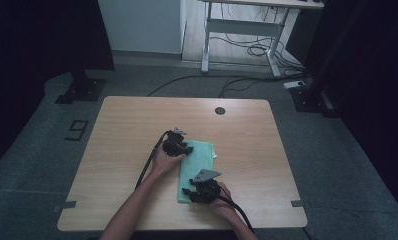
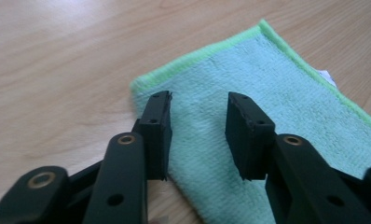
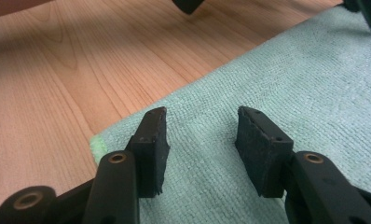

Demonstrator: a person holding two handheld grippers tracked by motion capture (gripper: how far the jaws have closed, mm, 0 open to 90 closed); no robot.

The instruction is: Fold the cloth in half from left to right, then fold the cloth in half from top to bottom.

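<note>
Forearms are coming in from the bottom centre of the high view, each hand carrying a gripper over a green towel [image 1: 197,167] that is lying folded, long and narrow, a little below the middle of the wooden table [image 1: 117,130]. Nearest the bottom edge, the right gripper [image 1: 188,191] is sitting at the towel's lower end, its grey plate on top and its cable trailing toward the lower right. In the right gripper view its jaws are standing apart with nothing between them, hanging just above the towel [image 3: 291,84] beside a corner at the lower left of that frame. Farther up the high view, the left gripper [image 1: 189,149] is resting at the towel's upper left corner, its cable running down the left of the forearm. In the left gripper view its jaws are likewise gaping wide and empty, with the towel [image 2: 267,88] stretching toward the upper right beneath them. Beyond the table, at the top of the high view, a white desk frame [image 1: 242,30] is standing on the grey floor with cables [image 1: 227,82] lying below it.
</note>
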